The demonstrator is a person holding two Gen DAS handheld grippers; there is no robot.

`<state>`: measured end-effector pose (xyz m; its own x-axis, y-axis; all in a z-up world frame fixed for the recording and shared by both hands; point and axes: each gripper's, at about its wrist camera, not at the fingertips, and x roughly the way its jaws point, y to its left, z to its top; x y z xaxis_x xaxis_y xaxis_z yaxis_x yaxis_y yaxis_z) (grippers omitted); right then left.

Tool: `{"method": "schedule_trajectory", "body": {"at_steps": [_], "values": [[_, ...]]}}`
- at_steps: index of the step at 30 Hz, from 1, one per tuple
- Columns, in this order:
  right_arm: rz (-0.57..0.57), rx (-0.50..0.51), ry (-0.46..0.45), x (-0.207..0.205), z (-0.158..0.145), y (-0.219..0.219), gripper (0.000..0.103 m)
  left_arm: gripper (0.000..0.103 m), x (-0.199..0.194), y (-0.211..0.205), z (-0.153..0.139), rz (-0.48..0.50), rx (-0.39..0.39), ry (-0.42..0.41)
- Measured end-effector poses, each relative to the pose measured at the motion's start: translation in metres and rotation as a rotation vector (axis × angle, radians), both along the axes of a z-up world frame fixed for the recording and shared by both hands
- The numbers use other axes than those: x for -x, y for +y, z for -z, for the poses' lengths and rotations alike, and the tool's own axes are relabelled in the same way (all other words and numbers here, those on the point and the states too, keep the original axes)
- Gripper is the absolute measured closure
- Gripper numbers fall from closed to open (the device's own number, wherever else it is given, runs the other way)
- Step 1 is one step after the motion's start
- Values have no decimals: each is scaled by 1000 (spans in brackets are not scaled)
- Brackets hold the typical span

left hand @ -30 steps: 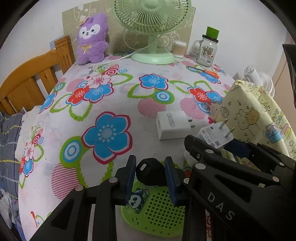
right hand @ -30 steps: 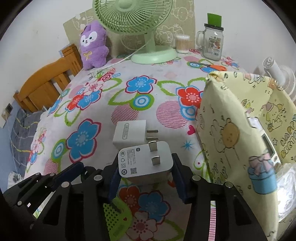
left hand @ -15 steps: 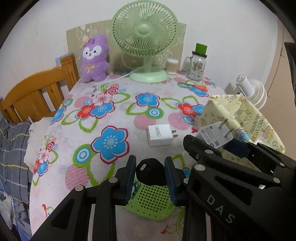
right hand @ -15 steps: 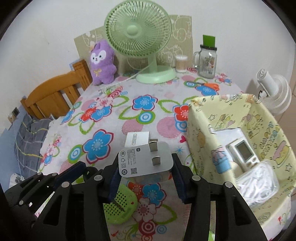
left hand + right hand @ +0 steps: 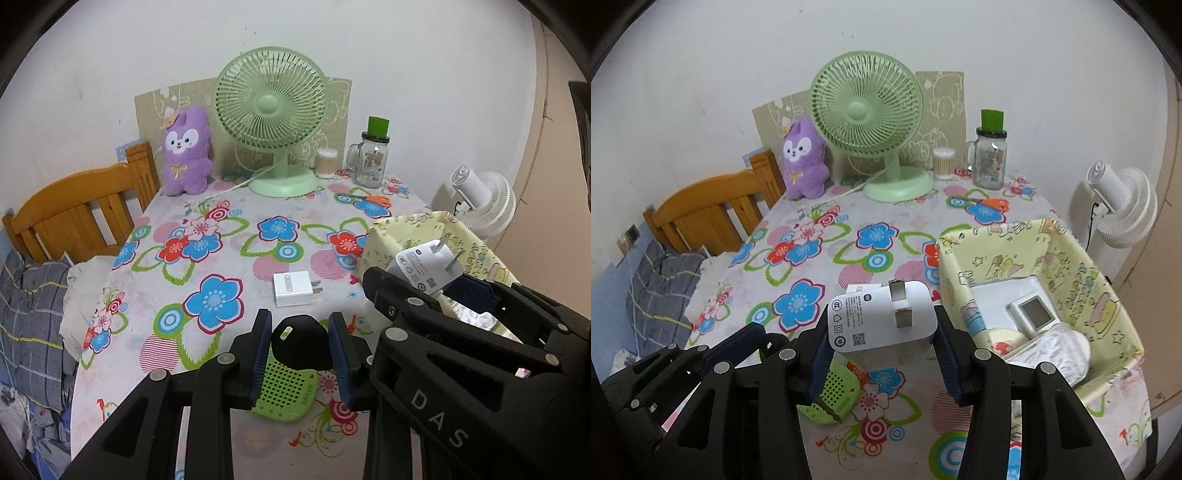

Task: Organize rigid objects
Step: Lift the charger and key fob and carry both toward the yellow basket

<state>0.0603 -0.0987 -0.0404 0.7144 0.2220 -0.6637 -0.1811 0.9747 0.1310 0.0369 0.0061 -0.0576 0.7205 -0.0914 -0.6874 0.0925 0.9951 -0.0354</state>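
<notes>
- White plastic wall charger with two metal prongs (image 5: 882, 319): clenched between the pads of the right gripper (image 5: 882, 332), held clear above the table (image 5: 905, 221), prongs pointing up and away, printed label facing the camera.
- Black rounded plastic plug (image 5: 300, 341): clamped in the left gripper (image 5: 300, 349), also off the table, just left of the right gripper.
- Pale yellow fabric storage box with cartoon print (image 5: 1089, 266): on the table's right side, just right of the held white charger; already holds a small white device with a grey screen (image 5: 1032, 314) and a white bundle whose nature cannot be told.
- Second white plastic cube charger (image 5: 293, 288): lying loose on the floral tablecloth, ahead of both grippers.
- Green perforated plastic pad (image 5: 284, 391): flat on the table below the left gripper.
- Progress, as judged: partway. Some items are boxed, two are in hand but not yet deposited, and the loose charger and green pad appear left to sort.
</notes>
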Motion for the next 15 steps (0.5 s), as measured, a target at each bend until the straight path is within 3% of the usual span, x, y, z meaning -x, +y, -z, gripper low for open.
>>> {"method": "schedule_trajectory", "body": {"at_steps": [15], "values": [[27,-8,-59,20,-24,-31,50,72,15,-37,-24,50,-3,-56]]}}
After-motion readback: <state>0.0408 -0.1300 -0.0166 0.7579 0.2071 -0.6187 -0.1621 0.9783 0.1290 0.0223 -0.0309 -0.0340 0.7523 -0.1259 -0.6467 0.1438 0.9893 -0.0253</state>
